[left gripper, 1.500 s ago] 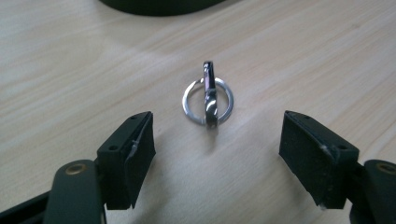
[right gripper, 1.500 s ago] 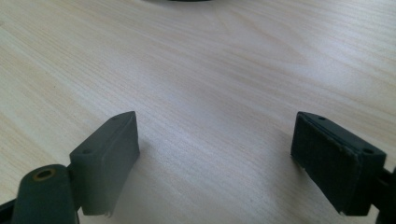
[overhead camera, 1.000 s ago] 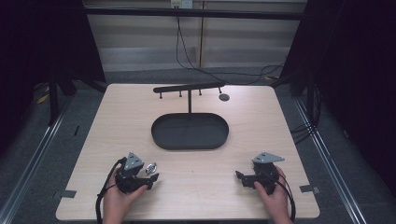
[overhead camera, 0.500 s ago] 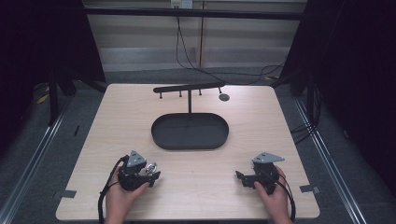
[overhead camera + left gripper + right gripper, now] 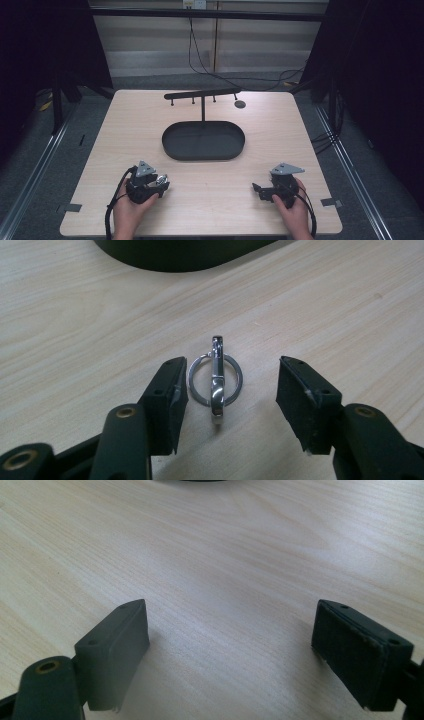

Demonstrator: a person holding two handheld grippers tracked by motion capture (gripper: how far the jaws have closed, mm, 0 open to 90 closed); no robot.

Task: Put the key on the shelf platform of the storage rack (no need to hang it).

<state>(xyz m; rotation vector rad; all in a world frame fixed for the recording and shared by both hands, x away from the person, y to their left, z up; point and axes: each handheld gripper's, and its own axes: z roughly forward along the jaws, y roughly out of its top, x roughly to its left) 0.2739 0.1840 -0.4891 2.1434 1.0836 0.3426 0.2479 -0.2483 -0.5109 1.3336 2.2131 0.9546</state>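
Note:
A silver key ring with a snap clasp lies flat on the wooden table between the jaws of my left gripper. Those jaws have just been closing; the left pad nearly meets the ring's edge, while a clear gap separates the right pad from it. In the high view the left gripper rests near the table's front left, with the shiny ring at its tip. My right gripper rests at the front right, and its jaws stand wide apart over bare wood.
A black oval tray sits mid-table, its rim just beyond the ring. Behind it stands a black rack with pegs and a small dark disc. Cables hang at the back.
The left gripper's jaws have narrowed around the key ring. Both hands have stayed where they were.

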